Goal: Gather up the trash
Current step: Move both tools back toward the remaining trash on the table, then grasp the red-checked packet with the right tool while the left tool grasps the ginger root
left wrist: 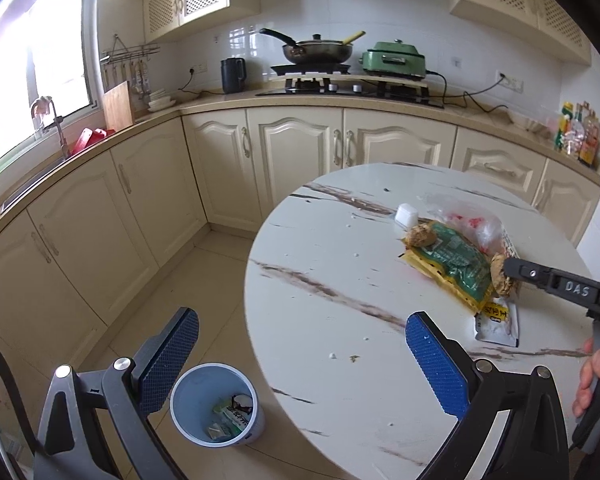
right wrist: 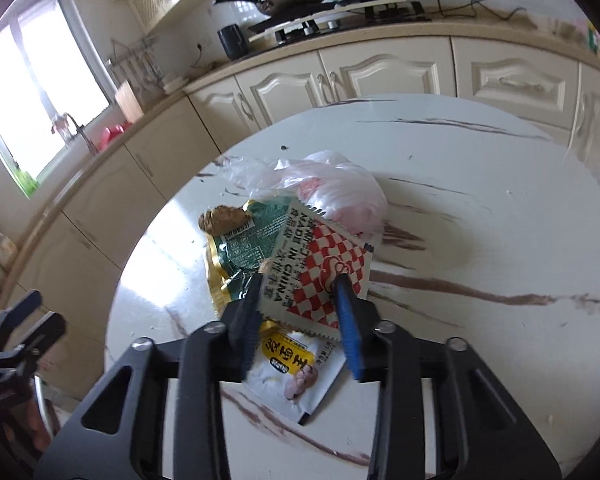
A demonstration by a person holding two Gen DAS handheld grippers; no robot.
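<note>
A heap of trash lies on the round marble table [left wrist: 332, 248]. In it are a green packet [right wrist: 240, 248], a red-and-white checked packet [right wrist: 320, 272], a white sachet with a yellow label [right wrist: 296, 368], a clear plastic bag [right wrist: 332, 188] and brown food lumps [right wrist: 224, 218]. My right gripper [right wrist: 299, 284] points down into the heap, its pads closed against the lower part of the checked packet. In the left wrist view its finger [left wrist: 514, 269] ends beside a brown lump [left wrist: 502, 280]. My left gripper [left wrist: 302, 320] hangs open and empty over the table's near-left edge.
A pale blue bin [left wrist: 216, 404] holding a few wrappers stands on the tiled floor just left of the table. A small white box [left wrist: 406, 215] sits behind the heap. Cream cabinets and a counter with a stove [left wrist: 312, 76] ring the room. A person's hand [left wrist: 596, 384] holds the right gripper's handle.
</note>
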